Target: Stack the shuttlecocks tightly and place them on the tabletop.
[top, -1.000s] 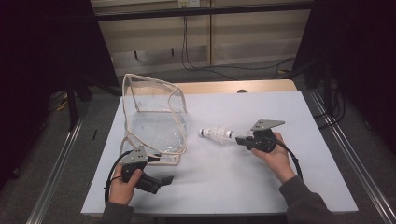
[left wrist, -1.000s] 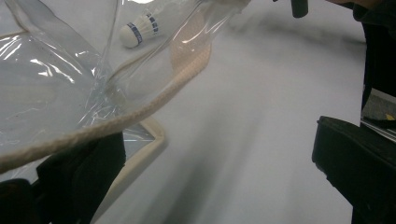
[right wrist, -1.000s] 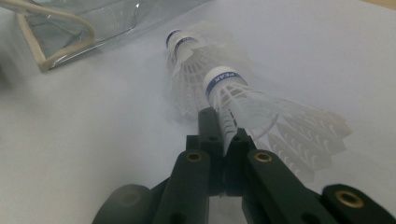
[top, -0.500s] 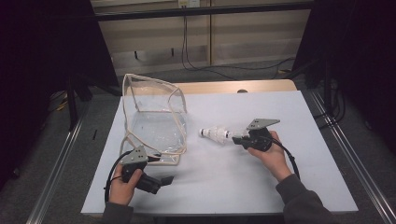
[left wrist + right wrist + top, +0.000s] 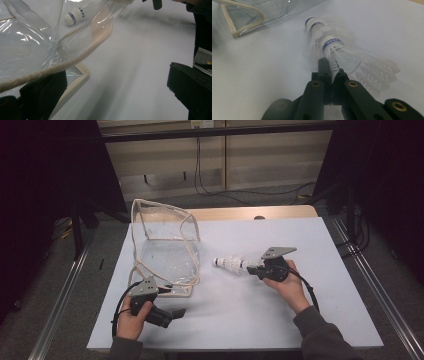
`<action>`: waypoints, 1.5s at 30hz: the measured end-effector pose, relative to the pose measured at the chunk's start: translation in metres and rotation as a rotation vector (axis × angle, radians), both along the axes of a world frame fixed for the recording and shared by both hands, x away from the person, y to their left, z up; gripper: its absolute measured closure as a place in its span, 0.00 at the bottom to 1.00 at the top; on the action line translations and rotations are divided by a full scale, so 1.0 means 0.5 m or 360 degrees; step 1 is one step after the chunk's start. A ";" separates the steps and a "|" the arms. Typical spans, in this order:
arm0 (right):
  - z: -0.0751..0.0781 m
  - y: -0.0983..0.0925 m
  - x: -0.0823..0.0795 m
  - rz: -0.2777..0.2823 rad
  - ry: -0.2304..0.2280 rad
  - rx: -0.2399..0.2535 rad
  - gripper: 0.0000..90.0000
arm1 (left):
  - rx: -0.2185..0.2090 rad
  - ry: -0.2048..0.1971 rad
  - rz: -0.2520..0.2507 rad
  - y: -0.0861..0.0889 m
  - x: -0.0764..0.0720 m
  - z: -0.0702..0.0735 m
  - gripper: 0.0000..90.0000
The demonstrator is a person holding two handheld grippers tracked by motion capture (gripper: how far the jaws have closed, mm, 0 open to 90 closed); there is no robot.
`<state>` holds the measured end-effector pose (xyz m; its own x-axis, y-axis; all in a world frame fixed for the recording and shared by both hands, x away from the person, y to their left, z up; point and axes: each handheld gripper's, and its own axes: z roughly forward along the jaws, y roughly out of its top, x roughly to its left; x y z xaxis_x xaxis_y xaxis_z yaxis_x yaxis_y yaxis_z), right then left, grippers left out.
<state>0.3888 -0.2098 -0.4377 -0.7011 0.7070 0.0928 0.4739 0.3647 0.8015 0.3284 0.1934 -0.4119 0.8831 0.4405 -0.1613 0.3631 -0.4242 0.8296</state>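
Beneath both tongs spreads the pale grey counter (image 5: 300, 245), bare but for the work; beyond its far edge run a strip of wood, a pale wall with hanging cables, and dark room to either side. Just ahead of the left tongs (image 5: 176, 313) stands the clear plastic bag (image 5: 165, 247) with cream piping, its mouth gaping toward the right tongs, probably propped so that things can be slid in. In the left gripper view those tongs (image 5: 117, 92) stand wide apart, one jaw under the bag's piped rim (image 5: 75, 58), nothing pinched; they seem placed to steady or lift that edge. The right tongs (image 5: 252, 268) are clamped tight on the feather skirt of a stack of nested shuttlecocks (image 5: 229, 263), which sticks out past their tips, cork ends pointing at the bag, apart from it. The right gripper view shows the pinch on a feather (image 5: 333, 71) and blue-banded corks (image 5: 332, 42) beyond. Holding by the skirt likely lets the corks lead into the opening.
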 end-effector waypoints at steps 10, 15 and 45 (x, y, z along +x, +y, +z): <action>0.004 0.005 0.006 0.0011 -0.0005 0.0007 1.00 | 0.0001 0.0001 0.0001 0.000 0.000 0.000 0.03; 0.002 0.013 0.010 0.0017 0.0002 -0.0001 1.00 | 0.0001 0.0000 0.0000 0.000 0.000 0.000 0.03; -0.001 0.025 0.023 0.0035 -0.0002 0.0007 1.00 | -0.0003 0.0003 0.0000 0.000 0.000 0.000 0.03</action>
